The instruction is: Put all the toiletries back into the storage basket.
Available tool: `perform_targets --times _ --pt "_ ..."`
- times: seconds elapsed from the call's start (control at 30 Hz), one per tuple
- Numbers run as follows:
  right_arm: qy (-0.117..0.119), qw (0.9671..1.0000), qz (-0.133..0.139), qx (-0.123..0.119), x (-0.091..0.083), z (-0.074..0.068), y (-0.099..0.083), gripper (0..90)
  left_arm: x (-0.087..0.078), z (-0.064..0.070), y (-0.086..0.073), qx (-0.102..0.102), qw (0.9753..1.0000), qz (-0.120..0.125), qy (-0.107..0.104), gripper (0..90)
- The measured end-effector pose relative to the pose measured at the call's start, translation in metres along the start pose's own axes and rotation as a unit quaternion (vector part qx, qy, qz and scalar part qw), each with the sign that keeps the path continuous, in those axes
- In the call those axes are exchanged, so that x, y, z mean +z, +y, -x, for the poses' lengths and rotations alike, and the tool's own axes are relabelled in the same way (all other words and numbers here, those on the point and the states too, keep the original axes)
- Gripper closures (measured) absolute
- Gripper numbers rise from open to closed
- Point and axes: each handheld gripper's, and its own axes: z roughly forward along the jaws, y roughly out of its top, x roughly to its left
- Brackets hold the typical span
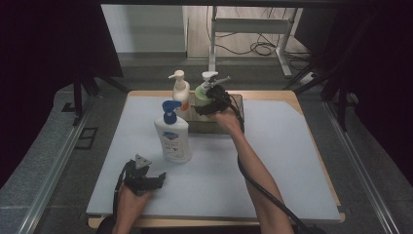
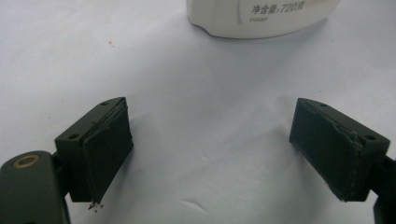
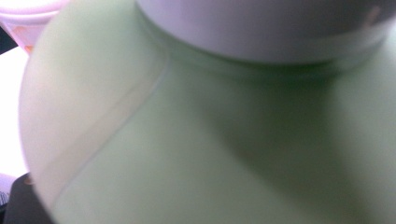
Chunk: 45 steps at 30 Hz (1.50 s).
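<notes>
- The work in hand appears to be moving pump bottles into or out of the shallow clear plastic tray [image 1: 239, 103] at the far edge of the pale grey table mat [image 1: 272, 161]; which direction cannot be told.
- The right gripper [image 1: 213, 103] is at the pale green pump bottle with the white dispenser head [image 1: 204, 92], which stands in the tray. In the right gripper view the bottle's green shoulder [image 3: 196, 154] sits very close to the camera, so the jaws are likely around it, but whether they are pressed on it cannot be told.
- A cream pump bottle with a white pump [image 1: 180, 90] stands just beside the green one, at the tray's left end.
- The white pump bottle with the blue pump and blue label [image 1: 173, 136] stands upright on the mat, apart from the tray, so 1 of 3 bottles is outside.
- The left gripper [image 1: 146, 179] rests low on the mat near the front edge, jaws spread wide and holding nothing; the white bottle's base [image 2: 261, 18] lies ahead of it.
- By this judgement, the job is roughly midway.
</notes>
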Motion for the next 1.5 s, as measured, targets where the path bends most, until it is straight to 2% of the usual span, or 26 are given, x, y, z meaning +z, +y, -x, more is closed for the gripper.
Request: perform_targets --times 0.17,0.33,0.43,0.63,0.8,0.87,1.0,1.1,1.37,1.5 --pt "0.004 1.0000 0.008 -0.003 0.001 0.001 -0.001 10.6 0.000 0.000 0.000 0.001 1.0000 0.000 0.000 12.3" --pt "0.024 0.9996 0.017 -0.006 0.001 0.003 -0.003 3.4 0.000 0.000 0.000 0.003 1.0000 -0.001 0.000 12.3" --pt "0.021 0.9995 0.021 -0.008 -0.003 0.004 -0.004 0.0 0.000 0.000 0.000 0.003 1.0000 -0.001 0.000 12.3" --pt "0.023 0.9993 0.019 -0.020 -0.014 0.006 -0.010 0.0 0.000 0.000 0.000 0.003 1.0000 -0.001 0.000 12.3" --pt "0.024 0.9994 0.019 -0.016 -0.023 0.010 -0.020 0.7 0.000 0.000 0.000 0.003 1.0000 -0.001 0.000 12.3" --pt "0.024 0.9995 0.014 -0.014 -0.026 0.012 -0.025 4.1 0.000 0.000 0.000 0.003 1.0000 -0.001 0.001 12.3" --pt "0.030 0.9995 0.010 0.005 -0.031 0.018 -0.035 10.6 0.000 0.000 0.000 0.003 1.0000 -0.001 0.001 12.3" --pt "0.022 0.9997 0.005 0.009 -0.033 0.022 -0.041 16.7 0.000 0.000 0.000 0.003 1.0000 -0.001 0.000 12.3" --pt "-0.004 0.9998 -0.019 0.011 -0.039 0.030 -0.055 53.1 0.000 0.000 0.000 0.001 1.0000 0.001 0.001 12.3" --pt "-0.002 0.9986 -0.026 0.046 -0.035 0.036 -0.060 75.0 0.000 0.000 0.000 0.001 1.0000 0.001 0.001 12.3"
